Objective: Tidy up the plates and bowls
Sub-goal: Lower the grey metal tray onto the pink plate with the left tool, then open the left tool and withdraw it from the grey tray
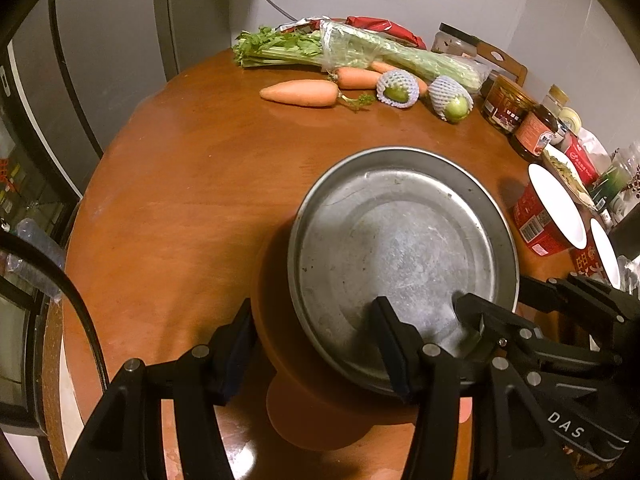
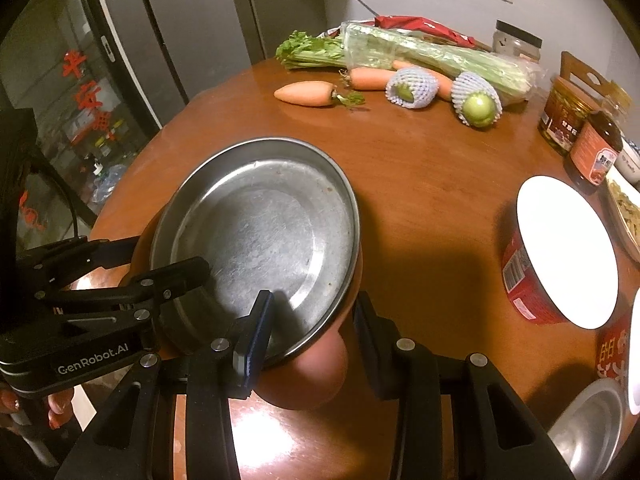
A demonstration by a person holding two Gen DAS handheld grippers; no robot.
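- The left gripper (image 1: 312,308) stands partly open, straddling the near rim of the plate (image 1: 400,240). One pad is inside the plate and the other presses against the outside of the orange bowl (image 1: 276,320) beneath it.
- The right gripper (image 2: 313,300) is set a little narrower and clamps the same stack from the other side. Its inner pad lies on the plate's floor and its outer pad sits against the bowl's wall.
- The plate is round, grey scuffed metal with a low raised rim. It sits on top of the bowl, and both are gripped together over the near part of the table (image 1: 180,200).
- I cannot tell whether the bowl's base touches the table.
- A hand (image 2: 56,404) shows at the lower left of the right wrist view, behind the left gripper.
- At the far edge lie celery (image 1: 360,52) in plastic, carrots (image 1: 300,92) and two green fruits (image 1: 398,88) in foam nets.
- Jars (image 1: 504,104) line the right edge.
- A red cup (image 2: 520,276) with a white top stands well to the right of the plate.
- A steel bowl (image 2: 592,428) sits at the near right corner.
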